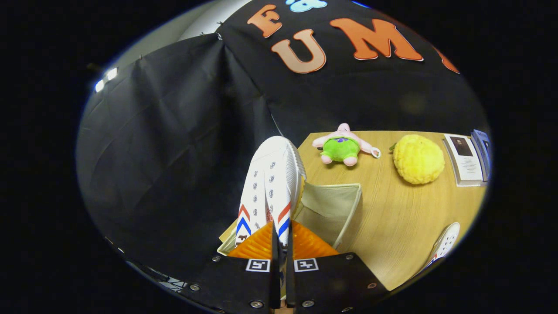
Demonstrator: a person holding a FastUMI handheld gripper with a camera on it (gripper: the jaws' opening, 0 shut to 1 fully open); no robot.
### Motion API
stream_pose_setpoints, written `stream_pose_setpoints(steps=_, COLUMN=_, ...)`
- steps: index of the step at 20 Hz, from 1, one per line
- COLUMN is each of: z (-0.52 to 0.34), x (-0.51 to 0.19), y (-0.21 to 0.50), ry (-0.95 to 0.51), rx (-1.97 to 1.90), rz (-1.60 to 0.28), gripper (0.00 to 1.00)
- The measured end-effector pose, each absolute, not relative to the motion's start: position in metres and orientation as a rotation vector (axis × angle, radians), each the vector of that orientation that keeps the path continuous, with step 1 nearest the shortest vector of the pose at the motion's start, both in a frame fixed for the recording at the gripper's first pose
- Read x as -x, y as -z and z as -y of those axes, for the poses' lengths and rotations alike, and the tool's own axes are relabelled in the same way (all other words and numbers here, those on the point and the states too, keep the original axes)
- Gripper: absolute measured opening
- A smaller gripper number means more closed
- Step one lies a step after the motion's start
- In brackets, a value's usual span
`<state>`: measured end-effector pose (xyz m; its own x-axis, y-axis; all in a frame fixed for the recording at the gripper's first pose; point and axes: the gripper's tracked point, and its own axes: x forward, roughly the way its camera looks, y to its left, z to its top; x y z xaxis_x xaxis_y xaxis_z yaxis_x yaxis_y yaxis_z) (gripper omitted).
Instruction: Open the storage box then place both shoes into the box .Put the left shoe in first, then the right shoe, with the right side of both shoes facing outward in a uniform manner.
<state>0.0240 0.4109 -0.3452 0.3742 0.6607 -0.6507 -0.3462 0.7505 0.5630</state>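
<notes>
My gripper (281, 244) is shut on a white shoe (270, 187) with red and blue stripes, pinching it near the tongue edge. The shoe points away from me, toe raised, hanging over the left rim of the open beige storage box (338, 205). The box stands on the wooden table (392, 218) just ahead of and under the fingers; the part of its inside that I see is bare. A second white shoe (444, 245) lies on the table to the right of the box, partly cut off.
Beyond the box lie a pink and green plush toy (344, 146) and a yellow fuzzy ball-like toy (418, 159). Books or leaflets (468, 159) sit at the far right. The table's left edge runs close by the box.
</notes>
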Motion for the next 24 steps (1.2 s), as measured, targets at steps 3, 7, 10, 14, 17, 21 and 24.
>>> stream_pose_setpoints(steps=3, z=-0.412, x=-0.022, y=0.369, ry=-0.638, rx=-0.283, rz=-1.019, gripper=0.06)
stream_pose_setpoints(steps=7, z=-0.419, x=-0.007, y=0.397, ry=-0.672, rx=-0.235, rz=-1.091, gripper=0.06)
stream_pose_setpoints(steps=10, z=-0.422, x=0.0, y=0.389, ry=-0.714, rx=-0.239, rz=-1.088, gripper=0.11)
stream_pose_setpoints(steps=14, z=-0.421, x=-0.013, y=0.375, ry=-0.729, rx=-0.319, rz=-1.014, gripper=0.31)
stream_pose_setpoints(steps=17, z=-0.398, x=-0.01, y=0.361, ry=-0.715, rx=-0.327, rz=-0.977, gripper=0.52)
stream_pose_setpoints(steps=21, z=-0.369, x=-0.007, y=0.343, ry=-0.689, rx=-0.362, rz=-0.954, gripper=0.82)
stream_pose_setpoints(steps=24, z=-0.334, x=-0.01, y=0.33, ry=-0.626, rx=-0.392, rz=-0.931, gripper=0.91)
